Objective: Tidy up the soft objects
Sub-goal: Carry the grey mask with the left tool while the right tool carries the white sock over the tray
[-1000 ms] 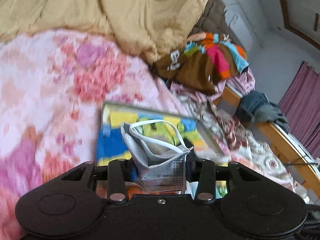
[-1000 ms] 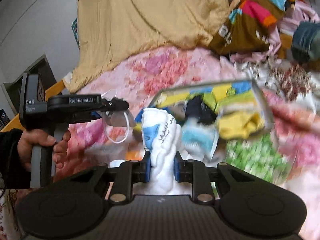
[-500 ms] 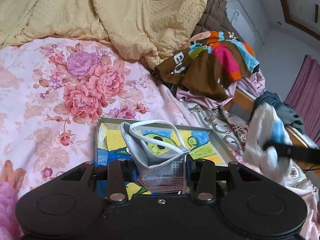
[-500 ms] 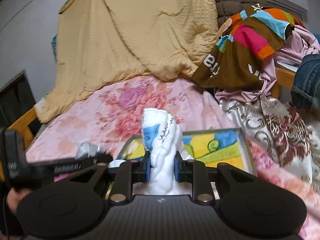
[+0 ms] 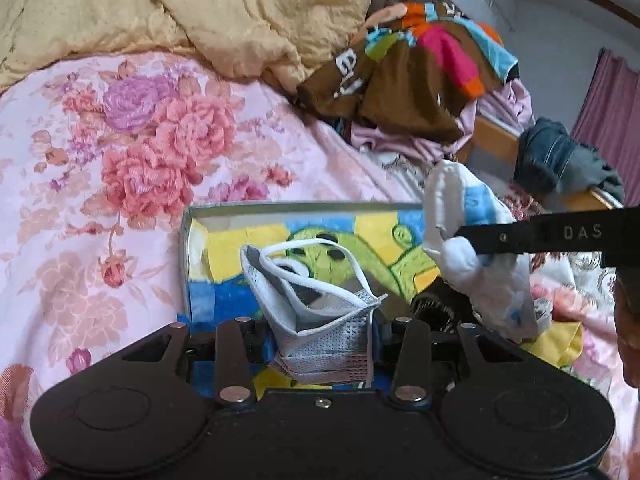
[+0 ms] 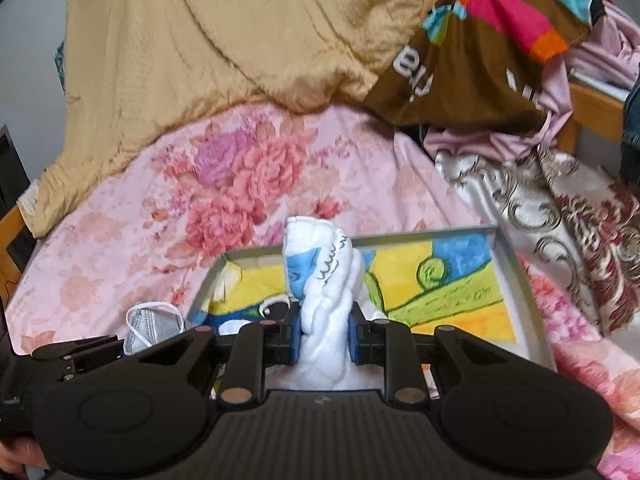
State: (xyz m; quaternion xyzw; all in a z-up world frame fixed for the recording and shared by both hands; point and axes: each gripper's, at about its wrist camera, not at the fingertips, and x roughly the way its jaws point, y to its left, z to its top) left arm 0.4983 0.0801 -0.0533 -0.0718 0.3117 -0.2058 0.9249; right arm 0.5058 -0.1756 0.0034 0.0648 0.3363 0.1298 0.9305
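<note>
On a bed with a pink floral cover (image 5: 132, 152), the left gripper (image 5: 320, 344) has its jaws closed on a grey face mask (image 5: 320, 320), held ahead of the jaws above the near left corner of a shallow tray (image 5: 186, 264) with a bright painted bottom. To its right, the right gripper (image 6: 322, 338) pinches a white and blue cloth bundle (image 6: 320, 280) over the same tray. The mask's white loops (image 5: 316, 248) dangle free and could catch a jaw on release; the limp bundle might spill over the rim.
</note>
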